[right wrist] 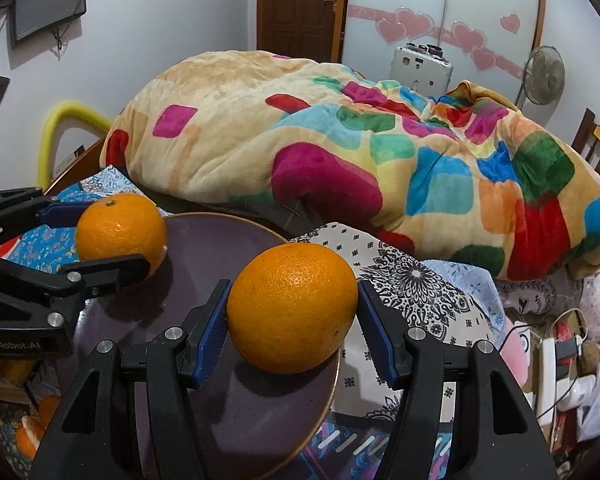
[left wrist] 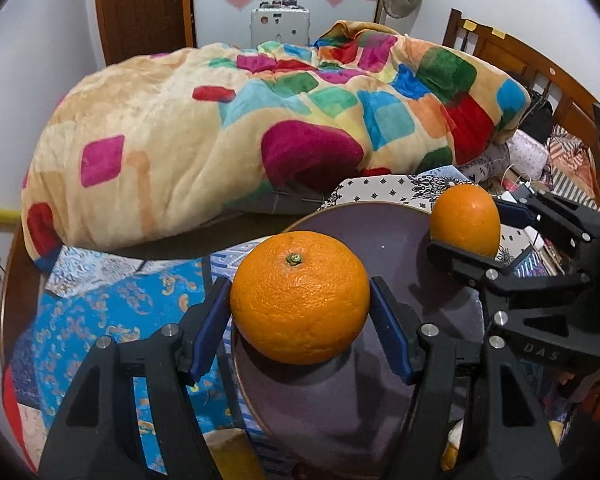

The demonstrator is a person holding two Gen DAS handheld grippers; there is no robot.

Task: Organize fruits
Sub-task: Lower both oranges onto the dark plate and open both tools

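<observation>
Both grippers' handles run off the bottom edge, so the hands stay out of sight. The left orange (left wrist: 300, 296) covers where it meets the dark plate (left wrist: 380, 232), so resting or lifted can't be called. Below that plate, orange fruit (right wrist: 28, 436) is cut by the frame edge. Right of the plate, the cable clutter (right wrist: 556, 352) is too jumbled to identify.

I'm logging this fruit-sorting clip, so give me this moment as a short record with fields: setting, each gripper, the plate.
setting: bed with a colorful blanket
left gripper: jaws shut on the left orange, stem up, over the plate's left edge
right gripper: jaws shut on the right orange, over the plate's right edge
plate: dark purple, round; middle bare
contact of oranges with plate: cannot tell
</observation>
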